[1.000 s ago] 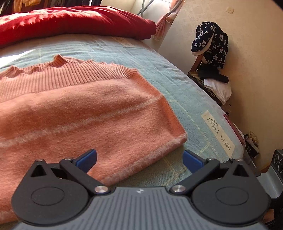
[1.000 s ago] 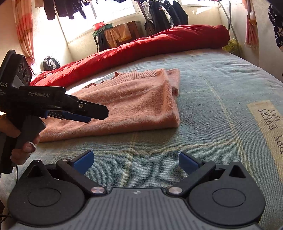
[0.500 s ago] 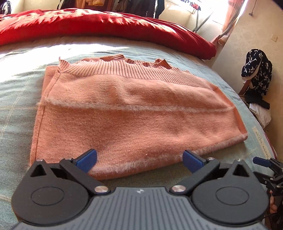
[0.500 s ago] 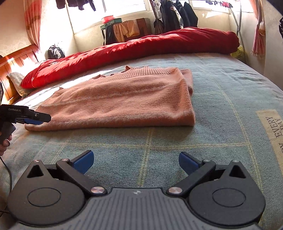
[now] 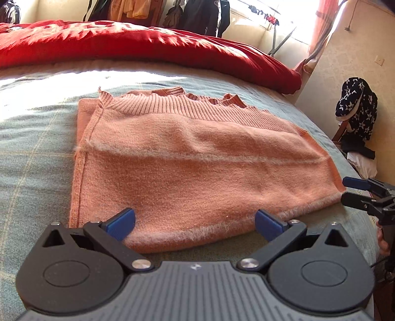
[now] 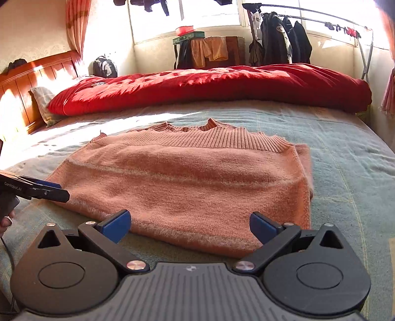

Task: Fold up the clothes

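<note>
Near hem of the pink sweater hidden behind the left gripper, the right gripper cut off by the frame edge to its right, sweater's folded-under layers unseen, window beyond blown out

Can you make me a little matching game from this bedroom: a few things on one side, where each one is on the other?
Things:
1. pink sweater
2. red duvet
3. dark jackets
4. backpack

Places:
A. hanging on the rail by the window
B. beside the wooden headboard
C. bunched along the bed's far side
D. folded flat on the blue bedspread

Pairs: 1-D, 2-C, 3-A, 4-B
</note>
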A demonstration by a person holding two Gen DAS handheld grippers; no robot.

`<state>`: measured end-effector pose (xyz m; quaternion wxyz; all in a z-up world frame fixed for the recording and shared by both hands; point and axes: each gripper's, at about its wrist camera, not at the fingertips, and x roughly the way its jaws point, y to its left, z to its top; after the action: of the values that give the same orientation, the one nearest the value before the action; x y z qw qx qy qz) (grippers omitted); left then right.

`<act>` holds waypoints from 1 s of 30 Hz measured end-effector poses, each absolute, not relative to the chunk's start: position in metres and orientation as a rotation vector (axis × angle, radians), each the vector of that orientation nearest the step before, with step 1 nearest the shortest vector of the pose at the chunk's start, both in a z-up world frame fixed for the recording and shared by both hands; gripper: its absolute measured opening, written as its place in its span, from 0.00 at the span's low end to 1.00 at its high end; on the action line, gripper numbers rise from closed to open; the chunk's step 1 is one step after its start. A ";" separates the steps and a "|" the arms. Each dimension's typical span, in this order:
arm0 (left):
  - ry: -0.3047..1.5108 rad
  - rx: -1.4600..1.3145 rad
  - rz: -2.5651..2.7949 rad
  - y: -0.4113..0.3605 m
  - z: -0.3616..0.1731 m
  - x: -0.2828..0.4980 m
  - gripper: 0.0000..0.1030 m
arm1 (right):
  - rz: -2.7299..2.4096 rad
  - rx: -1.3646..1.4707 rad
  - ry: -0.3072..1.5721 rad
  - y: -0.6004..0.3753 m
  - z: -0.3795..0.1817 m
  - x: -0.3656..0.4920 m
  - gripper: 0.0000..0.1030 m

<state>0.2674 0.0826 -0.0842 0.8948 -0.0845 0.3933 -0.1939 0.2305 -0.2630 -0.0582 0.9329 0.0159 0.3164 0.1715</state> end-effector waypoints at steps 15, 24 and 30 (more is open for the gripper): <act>0.777 -0.219 -0.401 0.101 -0.093 0.355 0.99 | 0.284 0.162 0.726 -0.320 -0.090 0.355 1.00; 0.752 -0.221 -0.469 0.113 -0.095 0.346 0.99 | 0.308 0.182 0.706 -0.324 -0.098 0.355 1.00; 0.792 -0.156 -0.420 0.098 -0.083 0.345 0.99 | 0.310 0.140 0.693 -0.321 -0.100 0.353 1.00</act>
<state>0.3447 0.0980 -0.0833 0.8983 -0.0753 0.3825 -0.2029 0.3528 -0.3211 -0.0998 0.9264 0.0685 0.3380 0.1511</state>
